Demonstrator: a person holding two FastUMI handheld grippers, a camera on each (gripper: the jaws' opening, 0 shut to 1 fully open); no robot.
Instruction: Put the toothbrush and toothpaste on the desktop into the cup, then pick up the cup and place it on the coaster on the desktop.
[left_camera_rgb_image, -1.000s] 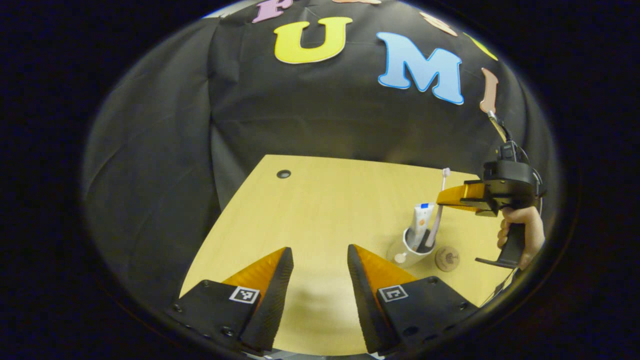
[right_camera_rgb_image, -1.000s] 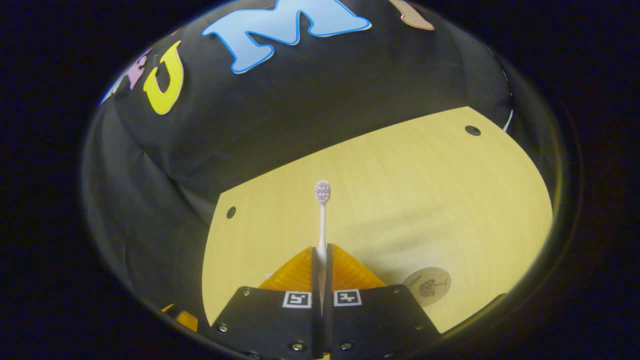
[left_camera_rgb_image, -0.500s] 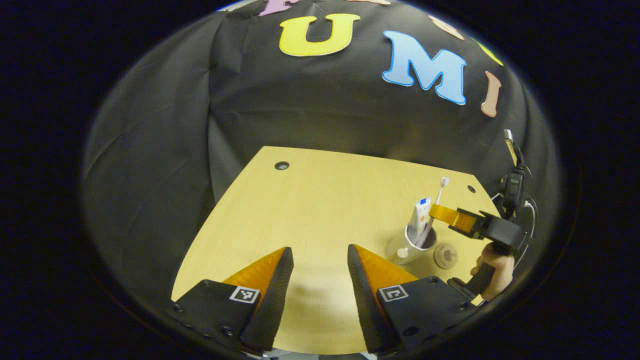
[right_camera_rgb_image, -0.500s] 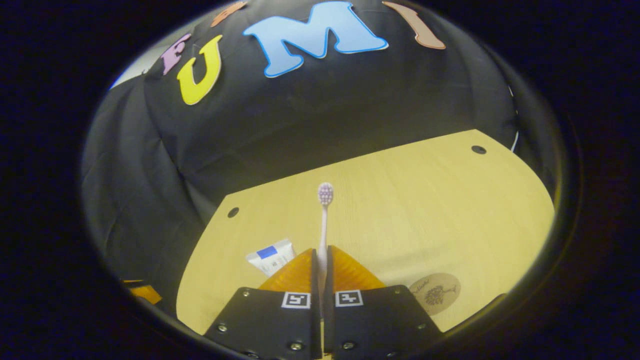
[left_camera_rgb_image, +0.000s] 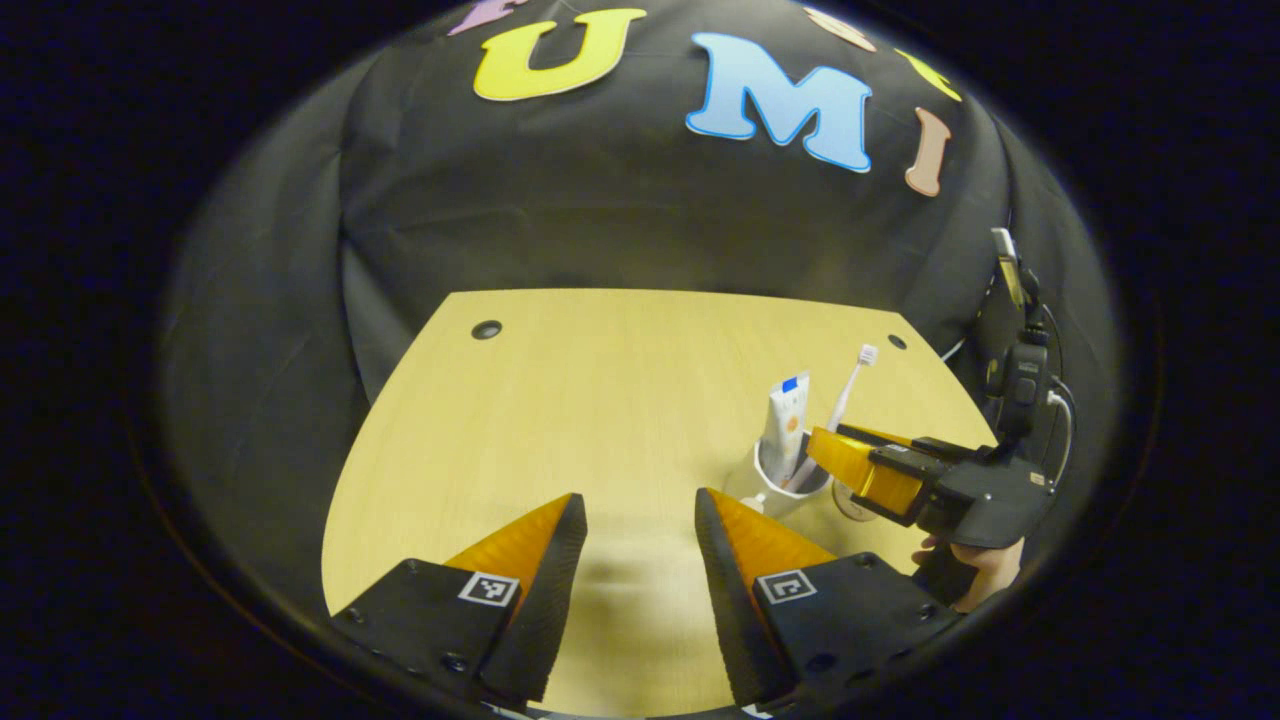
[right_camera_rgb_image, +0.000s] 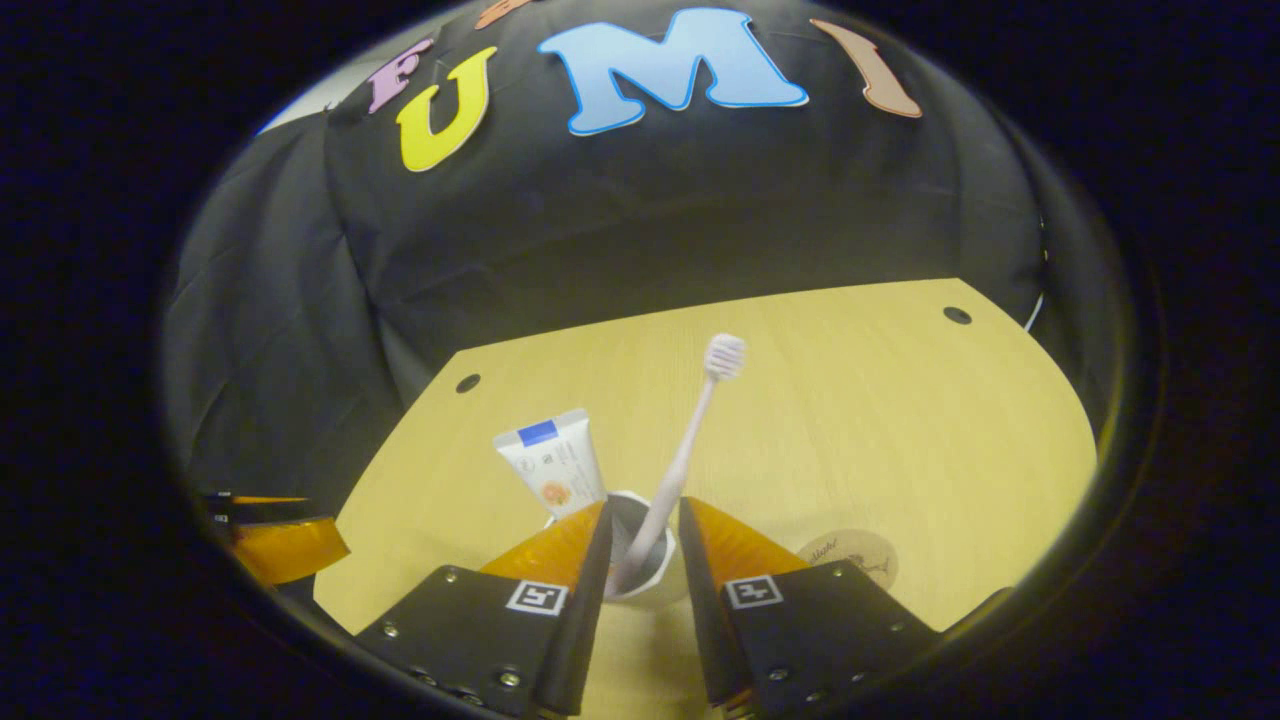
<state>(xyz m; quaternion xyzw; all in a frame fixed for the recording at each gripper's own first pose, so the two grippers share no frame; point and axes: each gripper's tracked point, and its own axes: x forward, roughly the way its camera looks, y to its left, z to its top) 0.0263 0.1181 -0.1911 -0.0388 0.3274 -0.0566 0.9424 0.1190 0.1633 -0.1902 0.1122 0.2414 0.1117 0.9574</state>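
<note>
Wooden desktop (right_camera_rgb_image: 900, 400): toothbrush (right_camera_rgb_image: 690, 440) and toothpaste (right_camera_rgb_image: 552, 462) stood in cup (right_camera_rgb_image: 640, 575); coaster (right_camera_rgb_image: 850, 555) beside. Right gripper (right_camera_rgb_image: 645, 530) jaws apart around toothbrush; left gripper (left_camera_rgb_image: 632, 520) jaws apart, empty.

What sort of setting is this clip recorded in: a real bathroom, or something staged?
Staged, most likely: a recording booth rather than a bathroom. A black cloth backdrop hangs behind a bare light wooden desktop, which carries just a white cup holding a white toothpaste tube and a pale toothbrush, plus a round cork coaster.

Pale wood-grain desk (left_camera_rgb_image: 600, 400), matt; glossy plastic cup (right_camera_rgb_image: 655, 582); smooth toothpaste (right_camera_rgb_image: 552, 465) tube; creased matt cloth (left_camera_rgb_image: 620, 220) behind desk.
</note>
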